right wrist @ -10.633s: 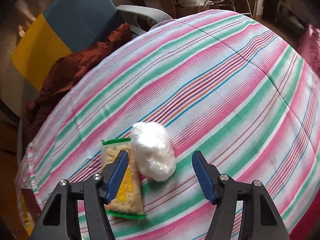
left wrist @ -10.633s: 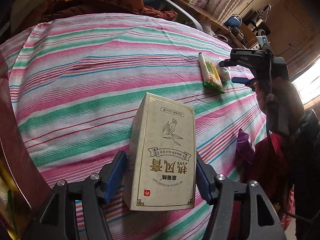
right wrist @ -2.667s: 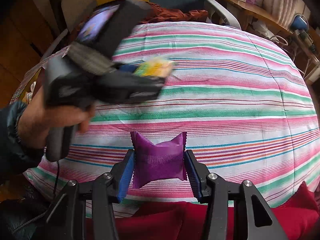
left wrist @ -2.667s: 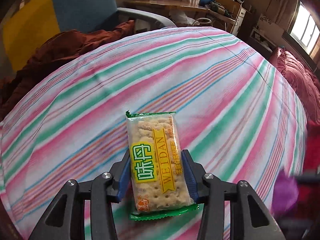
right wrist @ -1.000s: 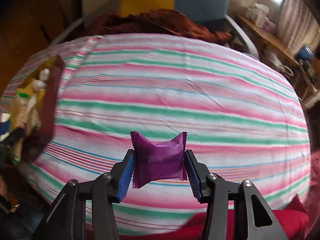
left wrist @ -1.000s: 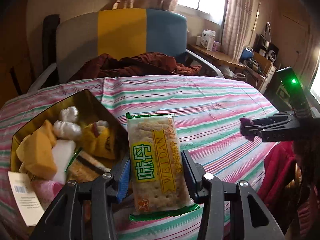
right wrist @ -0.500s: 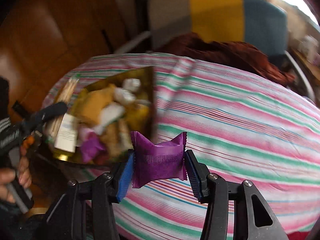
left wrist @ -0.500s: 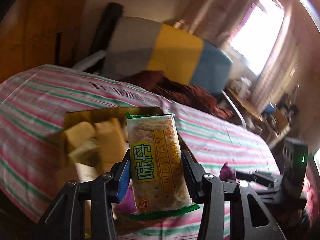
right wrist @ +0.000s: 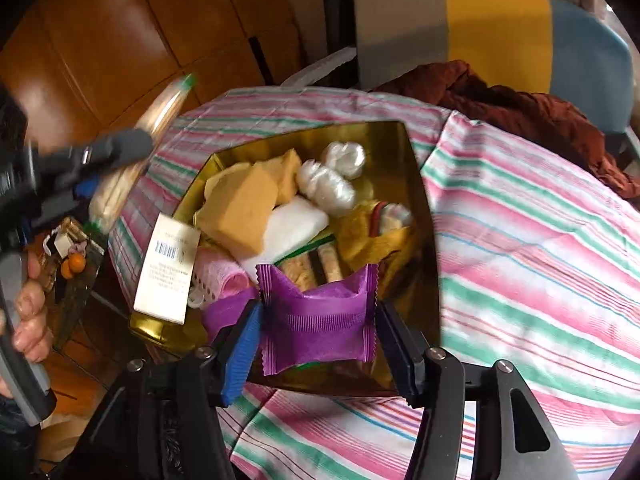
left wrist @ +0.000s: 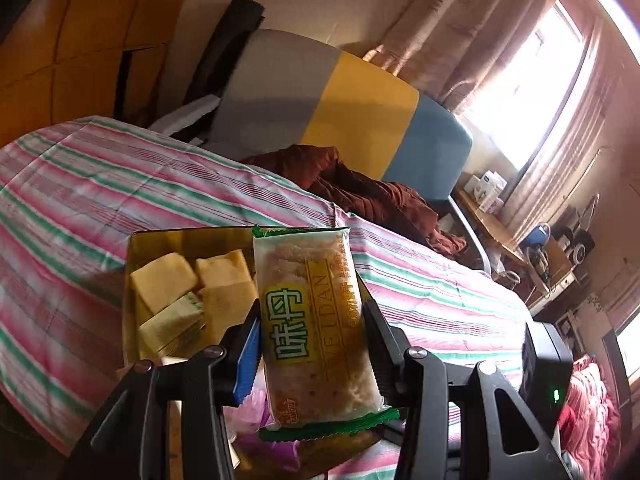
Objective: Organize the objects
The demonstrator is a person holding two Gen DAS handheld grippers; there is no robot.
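Right wrist view: right claw (right wrist: 318, 330) jaws just parting around purple packet (right wrist: 318, 316) over gold tin (right wrist: 416, 184), likely to drop it in; left claw (left wrist: 310, 344) clamped on cracker pack (left wrist: 312, 320), waiting.

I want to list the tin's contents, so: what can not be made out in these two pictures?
Left wrist view: the cracker packet hides the middle and right of the gold tin.
Right wrist view: the purple packet covers the tin's near contents.
Right wrist view: print on the white box is too small to read.
Right wrist view: motion blur smears the cracker packet.
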